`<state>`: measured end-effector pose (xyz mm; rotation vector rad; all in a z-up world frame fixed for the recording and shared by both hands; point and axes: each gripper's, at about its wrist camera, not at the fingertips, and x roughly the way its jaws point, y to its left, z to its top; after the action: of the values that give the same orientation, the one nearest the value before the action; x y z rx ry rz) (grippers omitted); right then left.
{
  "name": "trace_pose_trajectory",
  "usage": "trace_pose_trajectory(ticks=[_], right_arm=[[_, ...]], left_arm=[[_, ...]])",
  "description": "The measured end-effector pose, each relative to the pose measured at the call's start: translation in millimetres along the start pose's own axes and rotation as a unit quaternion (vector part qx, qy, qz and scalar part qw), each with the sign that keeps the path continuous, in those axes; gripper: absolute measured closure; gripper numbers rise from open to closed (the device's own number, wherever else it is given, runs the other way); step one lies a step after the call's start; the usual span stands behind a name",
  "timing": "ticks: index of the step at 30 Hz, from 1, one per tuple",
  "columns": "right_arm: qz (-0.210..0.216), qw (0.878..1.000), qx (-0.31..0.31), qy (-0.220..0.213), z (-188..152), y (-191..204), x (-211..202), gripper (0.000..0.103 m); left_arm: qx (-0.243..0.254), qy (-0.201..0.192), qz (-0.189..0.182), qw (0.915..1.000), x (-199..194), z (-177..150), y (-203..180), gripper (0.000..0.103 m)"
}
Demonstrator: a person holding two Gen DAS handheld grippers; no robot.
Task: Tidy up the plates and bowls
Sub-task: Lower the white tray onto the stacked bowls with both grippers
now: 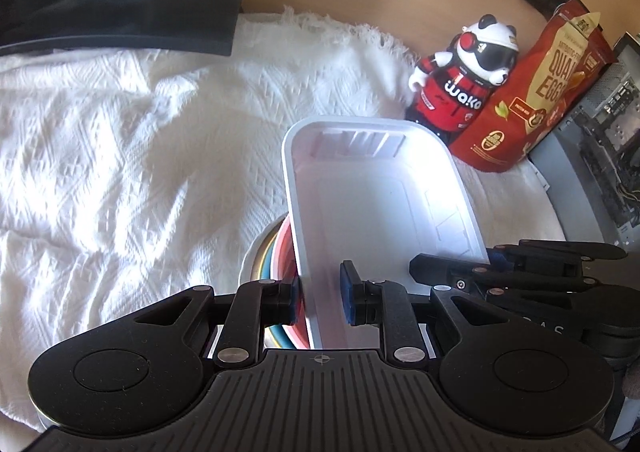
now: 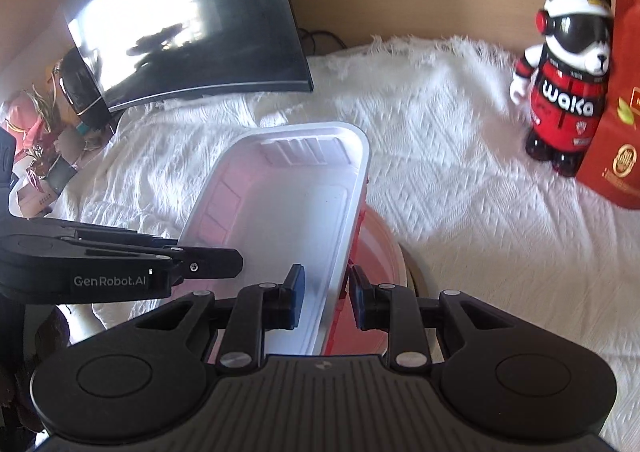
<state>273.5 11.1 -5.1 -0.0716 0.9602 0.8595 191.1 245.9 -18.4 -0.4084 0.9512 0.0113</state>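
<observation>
tray: a white tray (image 1: 376,187), held off the cloth (image 1: 120,139) over a stack of round dishes, one long rim in each hand-held gripper.
left hand-held gripper (image 1: 320,298): closed on the tray's left rim near the close end, one blue pad inside the wall and one outside; the wall stands clamped between them.
right hand-held gripper (image 2: 326,298): closed on the right rim at the matching spot, pads on either side of the wall.
why two grips: the tray is long and thin-walled; a grip on each rim probably keeps it level and stops it twisting.
dishes: coloured plates or bowls (image 1: 280,252) stacked under the tray, pink, blue and yellow edges showing; whether the tray touches them I cannot tell.
pose: both hand-held grippers point forward and steeply down, side by side, each visible in the other's view.
surroundings: a panda figure (image 1: 464,75) and a red bag (image 1: 536,91) stand beyond the tray to the right, a dark monitor (image 2: 192,19) to the left, all well clear.
judgement: the tray seems mid-carry; the cloth ahead offers open room to set it.
</observation>
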Motion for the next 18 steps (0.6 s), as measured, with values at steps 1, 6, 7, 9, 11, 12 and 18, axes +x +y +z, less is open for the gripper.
trace_pose_trajectory(ticks=[1, 6, 7, 9, 11, 12, 18], right_arm=[[0.002, 1.000, 0.003, 0.001, -1.2, -0.6, 1.3, 0.078], [0.005, 1.000, 0.013, 0.002, -2.6, -3.8, 4.0, 0.078], [0.005, 1.000, 0.014, 0.002, -2.0, -4.2, 3.0, 0.078], [0.008, 1.000, 0.014, -0.001, -0.6, -4.8, 0.5, 0.078], [0.012, 1.000, 0.012, -0.004, 0.4, -5.0, -2.1, 0.078], [0.013, 1.000, 0.012, -0.004, 1.1, -4.7, -2.7, 0.078], [0.018, 1.000, -0.002, -0.005, 1.0, 2.4, -6.2, 0.078]], left_arm=[[-0.002, 0.000, -0.003, 1.0000, 1.1, 0.2, 0.7, 0.081], [-0.017, 0.003, -0.016, 0.9997, 1.2, 4.7, 4.5, 0.081], [-0.018, 0.000, -0.019, 0.9996, -0.9, 5.4, 5.2, 0.081], [-0.021, -0.003, -0.021, 0.9995, -5.5, 6.5, 7.3, 0.081], [-0.026, -0.005, -0.018, 0.9995, -8.2, 7.2, 11.1, 0.082], [-0.031, -0.005, -0.017, 0.9993, -8.5, 7.2, 13.6, 0.082], [-0.042, 0.003, -0.024, 0.9988, 0.7, 10.7, 16.1, 0.084]])
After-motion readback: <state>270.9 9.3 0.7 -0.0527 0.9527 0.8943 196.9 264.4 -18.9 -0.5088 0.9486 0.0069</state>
